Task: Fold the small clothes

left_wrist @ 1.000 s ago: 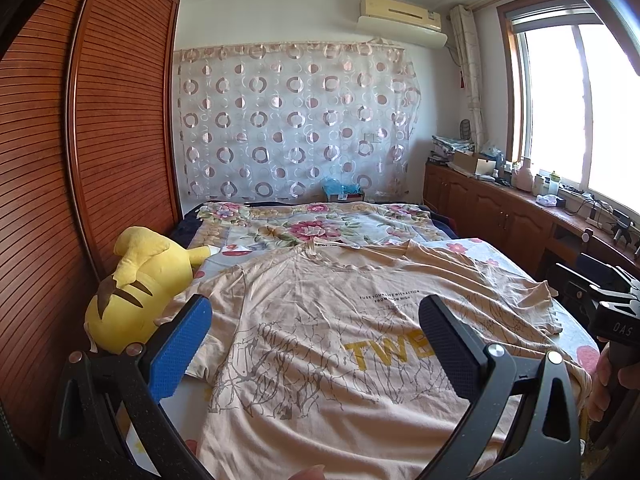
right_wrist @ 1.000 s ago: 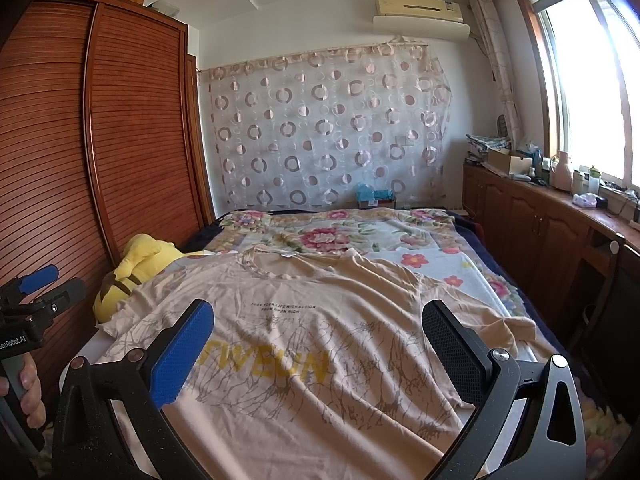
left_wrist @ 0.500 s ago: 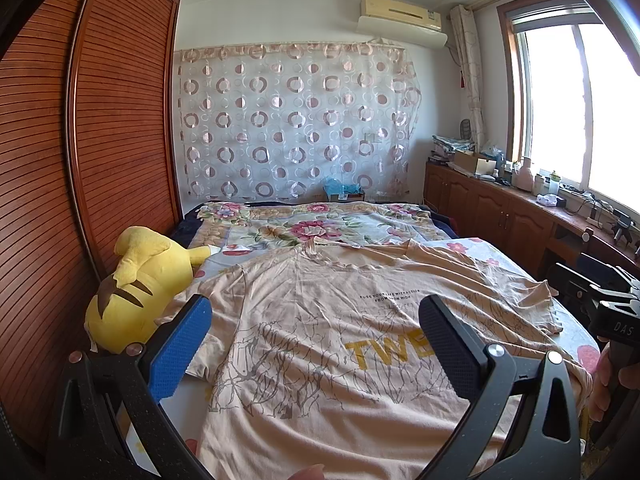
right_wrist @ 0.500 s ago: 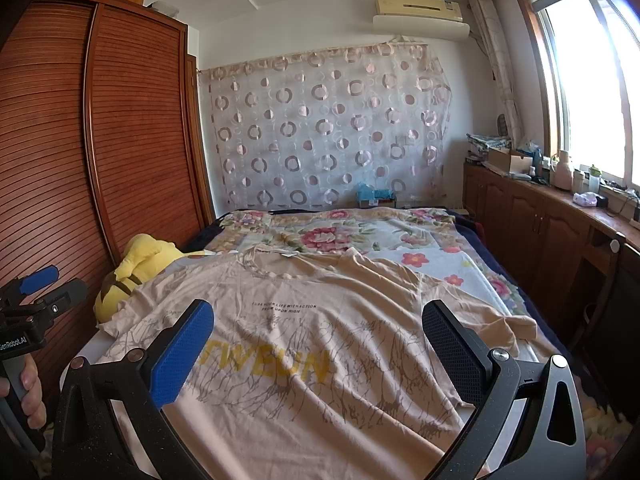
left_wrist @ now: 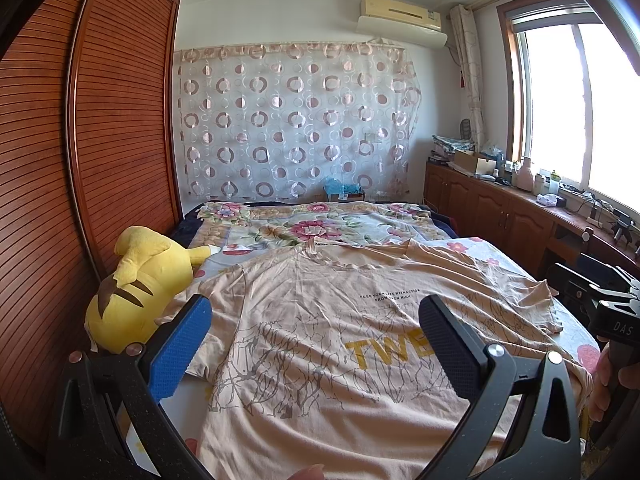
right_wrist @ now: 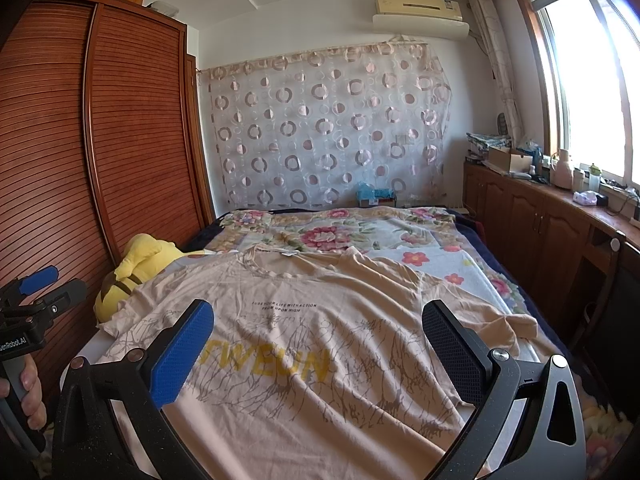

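T-shirt (left_wrist: 340, 344) flat on bed (left_wrist: 472, 252). Left gripper (left_wrist: 316, 344), right gripper (right_wrist: 320, 344) spread wide, empty. Plush toy (left_wrist: 136, 288) at nine o'clock.

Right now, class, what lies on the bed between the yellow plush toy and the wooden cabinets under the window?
The beige T-shirt, spread flat face up on the floral bedspread, fills that stretch between plush toy and cabinets, clearest in the right wrist view.

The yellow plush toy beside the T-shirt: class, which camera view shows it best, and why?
The left wrist view. There the plush toy shows nearly whole, against the wardrobe. In the right wrist view the T-shirt sleeve hides its lower part.
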`<state>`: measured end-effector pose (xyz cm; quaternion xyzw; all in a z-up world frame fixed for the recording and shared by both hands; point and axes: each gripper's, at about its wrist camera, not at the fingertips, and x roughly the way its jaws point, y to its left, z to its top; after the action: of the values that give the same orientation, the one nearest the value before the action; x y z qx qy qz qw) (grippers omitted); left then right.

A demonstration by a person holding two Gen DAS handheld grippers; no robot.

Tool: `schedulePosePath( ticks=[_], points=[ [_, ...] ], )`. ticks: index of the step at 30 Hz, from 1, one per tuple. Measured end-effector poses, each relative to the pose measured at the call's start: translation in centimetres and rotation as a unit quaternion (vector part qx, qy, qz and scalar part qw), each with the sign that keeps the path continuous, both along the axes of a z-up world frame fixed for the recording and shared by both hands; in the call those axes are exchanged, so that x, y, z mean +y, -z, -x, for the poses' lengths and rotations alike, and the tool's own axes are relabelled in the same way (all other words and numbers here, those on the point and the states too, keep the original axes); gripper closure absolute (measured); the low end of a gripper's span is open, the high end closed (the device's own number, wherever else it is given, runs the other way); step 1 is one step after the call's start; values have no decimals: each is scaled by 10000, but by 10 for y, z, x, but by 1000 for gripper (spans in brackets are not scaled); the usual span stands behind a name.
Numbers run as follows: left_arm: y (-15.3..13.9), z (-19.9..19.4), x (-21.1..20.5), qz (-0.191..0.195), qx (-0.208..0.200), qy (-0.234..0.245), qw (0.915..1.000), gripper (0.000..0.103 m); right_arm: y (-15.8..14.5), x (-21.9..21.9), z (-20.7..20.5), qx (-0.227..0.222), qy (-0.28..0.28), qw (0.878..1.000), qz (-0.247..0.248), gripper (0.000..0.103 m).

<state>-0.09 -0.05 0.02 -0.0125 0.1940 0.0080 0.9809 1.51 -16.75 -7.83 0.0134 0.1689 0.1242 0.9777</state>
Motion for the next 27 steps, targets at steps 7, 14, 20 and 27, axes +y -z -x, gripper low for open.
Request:
schedulePosePath(
  ticks=[7,14,20,27],
  points=[
    [0,0,0,-1,0,2,10000,0,1,0,0,20,7,10000,-8,0],
    [1,0,1,17,58,-12,10000,0,3,0,-2,56,18,10000,-21,0],
    [8,-5,12,36,144,-27,9999,0,3,0,-2,65,14,10000,-27,0],
    [22,-15,28,89,345,-146,9993,0,17,6,-16,380,-370,9986,-20,0]
  ],
)
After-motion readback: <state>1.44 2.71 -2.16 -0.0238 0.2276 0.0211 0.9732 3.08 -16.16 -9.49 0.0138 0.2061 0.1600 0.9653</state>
